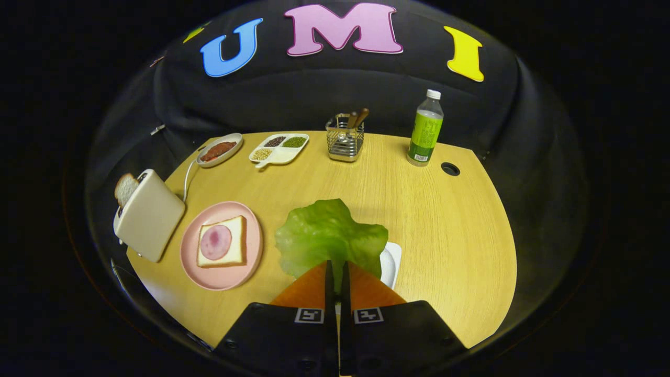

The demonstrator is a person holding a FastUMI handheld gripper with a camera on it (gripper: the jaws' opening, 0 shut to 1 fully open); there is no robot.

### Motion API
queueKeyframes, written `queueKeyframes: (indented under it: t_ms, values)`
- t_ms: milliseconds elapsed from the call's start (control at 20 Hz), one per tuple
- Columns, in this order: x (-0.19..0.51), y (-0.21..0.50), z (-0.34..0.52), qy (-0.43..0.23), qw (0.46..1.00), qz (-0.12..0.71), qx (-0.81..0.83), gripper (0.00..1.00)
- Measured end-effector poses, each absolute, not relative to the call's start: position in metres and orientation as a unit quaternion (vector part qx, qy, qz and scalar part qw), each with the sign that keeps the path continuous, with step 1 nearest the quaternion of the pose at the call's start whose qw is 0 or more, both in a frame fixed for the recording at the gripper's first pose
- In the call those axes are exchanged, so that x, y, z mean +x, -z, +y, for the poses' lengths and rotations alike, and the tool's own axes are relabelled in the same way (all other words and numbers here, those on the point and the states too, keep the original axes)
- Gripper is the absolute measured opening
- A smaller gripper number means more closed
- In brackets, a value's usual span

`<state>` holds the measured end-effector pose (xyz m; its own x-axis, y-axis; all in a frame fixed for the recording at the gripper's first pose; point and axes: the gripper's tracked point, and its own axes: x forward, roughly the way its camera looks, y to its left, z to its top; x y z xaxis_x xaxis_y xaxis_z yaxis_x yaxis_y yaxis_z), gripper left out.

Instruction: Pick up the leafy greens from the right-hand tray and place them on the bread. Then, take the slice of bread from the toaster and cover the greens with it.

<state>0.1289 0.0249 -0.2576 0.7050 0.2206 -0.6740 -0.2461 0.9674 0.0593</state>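
Observation:
My gripper (336,265) is shut on the near edge of a green lettuce leaf (330,235), which spreads out just ahead of the fingers and hangs above the wooden table. Under the leaf's right side a white tray (392,262) shows partly. To the left of the leaf lies a pink plate (222,280) with a slice of bread (233,241) topped by a round of ham (215,242). Further left a cream toaster (149,214) stands with a second bread slice (124,188) sticking out of its slot.
At the table's far side stand a small dish of red sauce (219,150), a divided white dish of grains (279,148), a wire holder with utensils (345,138) and a green bottle (425,131). A round cable hole (450,168) sits near the bottle.

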Motion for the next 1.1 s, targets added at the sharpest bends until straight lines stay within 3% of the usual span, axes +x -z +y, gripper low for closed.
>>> queueKeyframes:
  t_ms: [550,1100]
  values:
    - [0.096,0.201,0.148,-0.183,0.921,0.343,0.002,0.06]
    - [0.082,0.26,0.239,-0.238,0.883,0.405,0.004,0.06]
